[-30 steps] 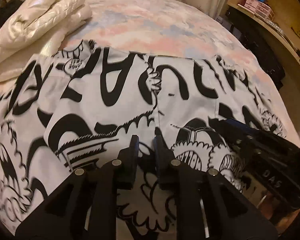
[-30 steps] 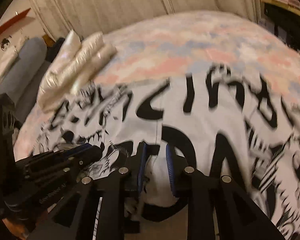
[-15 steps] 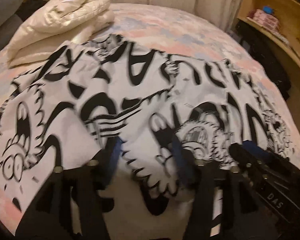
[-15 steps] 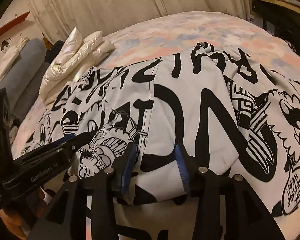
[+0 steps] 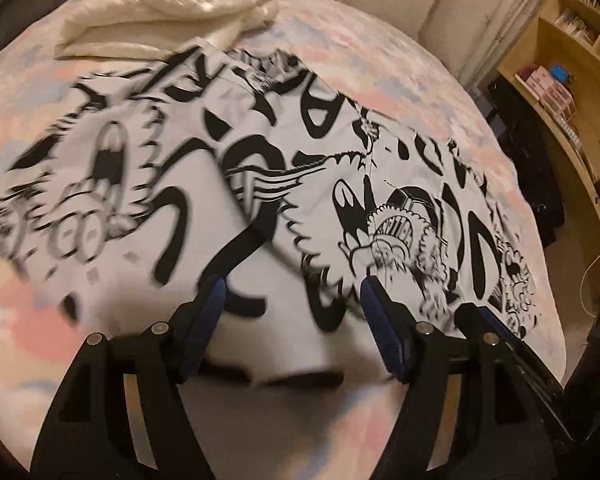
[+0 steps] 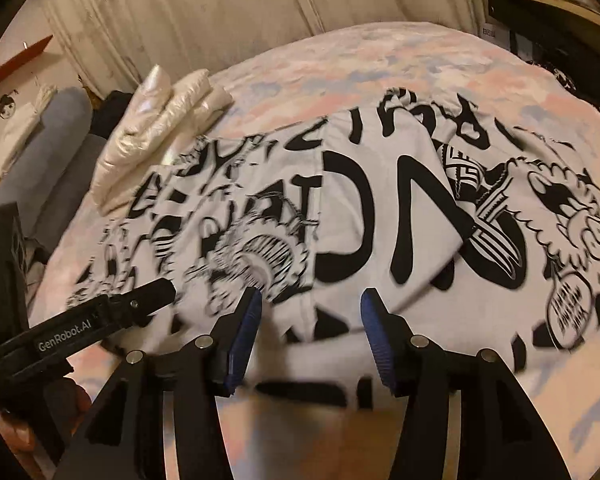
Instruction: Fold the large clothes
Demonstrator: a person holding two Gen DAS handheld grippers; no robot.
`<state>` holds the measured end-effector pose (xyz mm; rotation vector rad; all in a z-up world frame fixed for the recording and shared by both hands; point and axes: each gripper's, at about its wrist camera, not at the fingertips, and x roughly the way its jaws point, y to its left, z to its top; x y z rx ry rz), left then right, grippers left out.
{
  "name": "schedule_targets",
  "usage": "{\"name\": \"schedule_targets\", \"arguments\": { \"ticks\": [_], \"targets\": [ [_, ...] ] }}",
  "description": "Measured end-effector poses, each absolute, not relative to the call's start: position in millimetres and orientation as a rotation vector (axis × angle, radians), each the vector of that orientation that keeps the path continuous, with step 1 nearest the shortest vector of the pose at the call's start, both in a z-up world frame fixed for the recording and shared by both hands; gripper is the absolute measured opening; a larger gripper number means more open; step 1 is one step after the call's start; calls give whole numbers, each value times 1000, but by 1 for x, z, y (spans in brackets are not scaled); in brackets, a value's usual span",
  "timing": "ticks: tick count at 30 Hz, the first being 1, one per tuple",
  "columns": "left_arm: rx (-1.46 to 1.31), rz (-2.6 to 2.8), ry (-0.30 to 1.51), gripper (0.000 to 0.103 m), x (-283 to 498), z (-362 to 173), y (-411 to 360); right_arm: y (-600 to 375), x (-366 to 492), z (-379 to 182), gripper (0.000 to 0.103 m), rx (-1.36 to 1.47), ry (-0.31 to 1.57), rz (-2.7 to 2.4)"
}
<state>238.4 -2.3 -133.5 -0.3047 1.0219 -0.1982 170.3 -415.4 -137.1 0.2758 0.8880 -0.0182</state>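
- The big white shirt (image 5: 284,184) with black cartoon drawings lies spread out on the bed (image 5: 400,68), partly folded over itself.
- The left tongs (image 5: 290,300) are wide open, right at the shirt's near edge, with nothing in them.
- The right tongs (image 6: 310,308) are wide open too, at the shirt's near edge, holding nothing.
- A puffy cream jacket (image 6: 160,128) sits at the shirt's far corner.

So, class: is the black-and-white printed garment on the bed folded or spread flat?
Partly folded. The printed garment has one panel lapped over the rest, its edge showing above the layer beneath. Both grippers stand open.
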Motion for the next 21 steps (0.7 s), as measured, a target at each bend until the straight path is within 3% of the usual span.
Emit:
{"name": "schedule_targets", "arguments": {
  "ticks": [16, 21],
  "targets": [
    [-469, -244, 941, 70, 165, -90, 45, -355, 85, -71, 52, 182, 740, 67],
    [-573, -265, 943, 72, 170, -102, 51, -350, 86, -72, 35, 182, 727, 79]
  ]
}}
